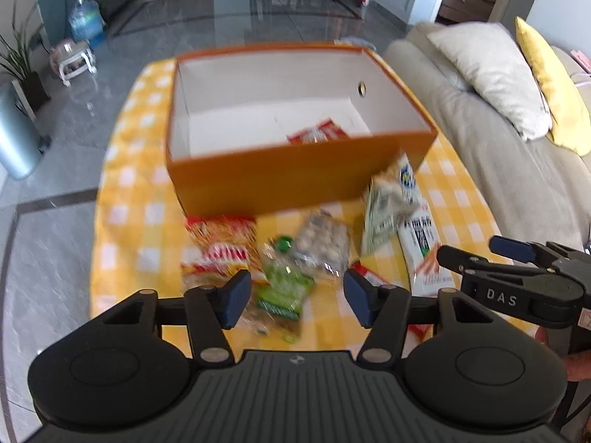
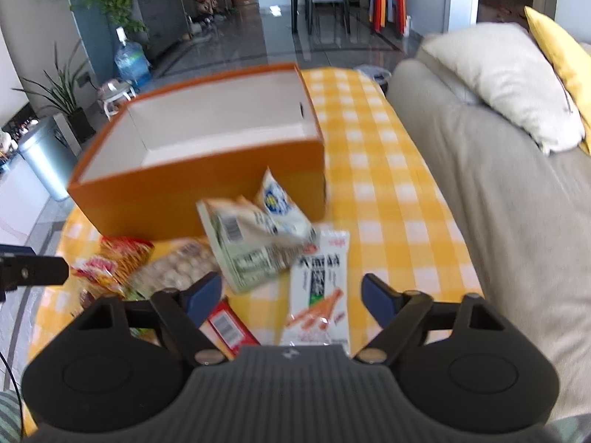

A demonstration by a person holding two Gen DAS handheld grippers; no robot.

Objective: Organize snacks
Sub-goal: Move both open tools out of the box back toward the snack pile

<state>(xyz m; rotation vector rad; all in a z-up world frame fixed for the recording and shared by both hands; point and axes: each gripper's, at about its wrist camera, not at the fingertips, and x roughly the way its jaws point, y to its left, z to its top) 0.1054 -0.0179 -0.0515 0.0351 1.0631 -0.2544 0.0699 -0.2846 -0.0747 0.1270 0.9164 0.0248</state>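
An open orange box (image 1: 295,181) (image 2: 177,199) with a white inside stands on the yellow checked table; one red snack packet (image 1: 317,133) lies in it. In front of it lie a red-yellow packet (image 1: 221,247) (image 2: 114,262), a green packet (image 1: 282,284), a clear bag of round snacks (image 1: 325,247) (image 2: 177,267), a white crumpled bag (image 1: 391,206) (image 2: 255,236), a white stick-snack packet (image 1: 424,254) (image 2: 319,288) and a red box (image 2: 229,326). My left gripper (image 1: 295,299) is open above the green packet. My right gripper (image 2: 291,295) is open over the stick-snack packet; it also shows in the left wrist view (image 1: 491,253).
A beige sofa (image 2: 498,192) with a white pillow (image 2: 506,81) and a yellow pillow (image 1: 554,85) runs along the table's right side. The table edge drops to grey floor on the left. A metal bin (image 1: 18,136), plants and a water jug (image 1: 86,18) stand far left.
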